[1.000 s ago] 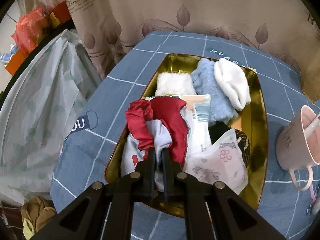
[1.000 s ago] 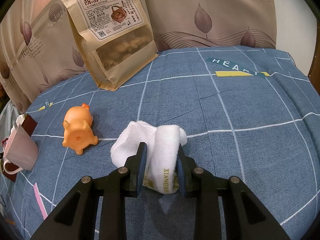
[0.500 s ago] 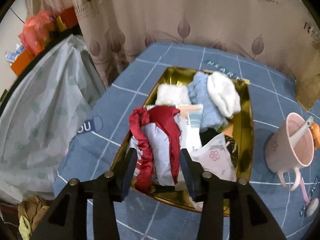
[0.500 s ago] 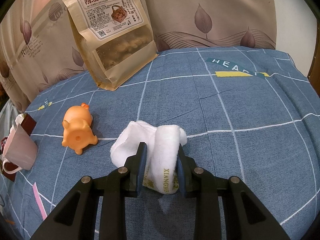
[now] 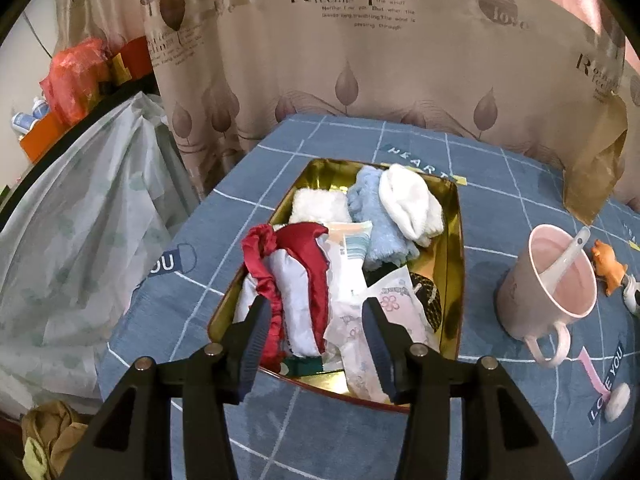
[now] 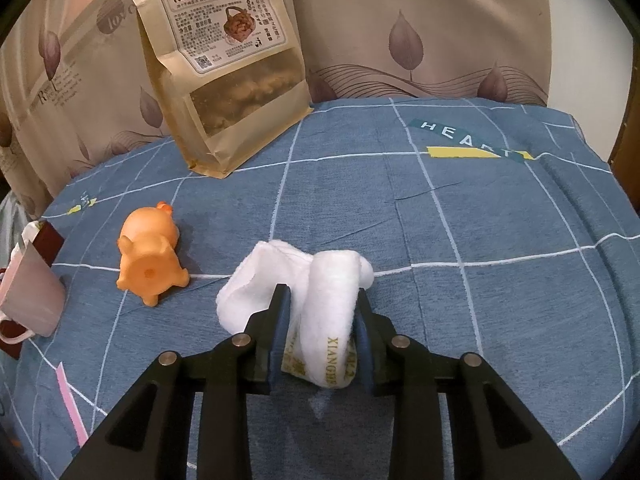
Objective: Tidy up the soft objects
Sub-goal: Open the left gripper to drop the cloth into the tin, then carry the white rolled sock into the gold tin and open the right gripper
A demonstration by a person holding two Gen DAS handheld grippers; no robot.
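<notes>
Now we have our left tongs (image 5: 316, 344) spread wide above the near end of the gold tray (image 5: 456, 248), their jaws having just been opening, with nothing gripped between them. Below them the red and pale cloth bundle (image 5: 296, 276) lies in the tray's near left part, free of the pads. Beside it sit a floral packet (image 5: 384, 300) and a striped packet (image 5: 352, 248), and at the far end a fluffy white cloth (image 5: 318, 206), a light blue towel (image 5: 376, 224) and a white sock (image 5: 412, 204) resting on that towel. A pink mug (image 5: 552, 280) with a spoon (image 5: 568, 252) in it stands on the blue checked surface (image 5: 400, 440) to the tray's right. Our right tongs (image 6: 320, 316) are closed most of the way on the folded white towel (image 6: 320, 292), pads pressing both sides of its fold while its left part lies on the surface. An orange toy pig (image 6: 148, 256) lies near the towel's left, and a brown snack bag (image 6: 232, 72) leans against the curtain (image 6: 440, 32) behind.
</notes>
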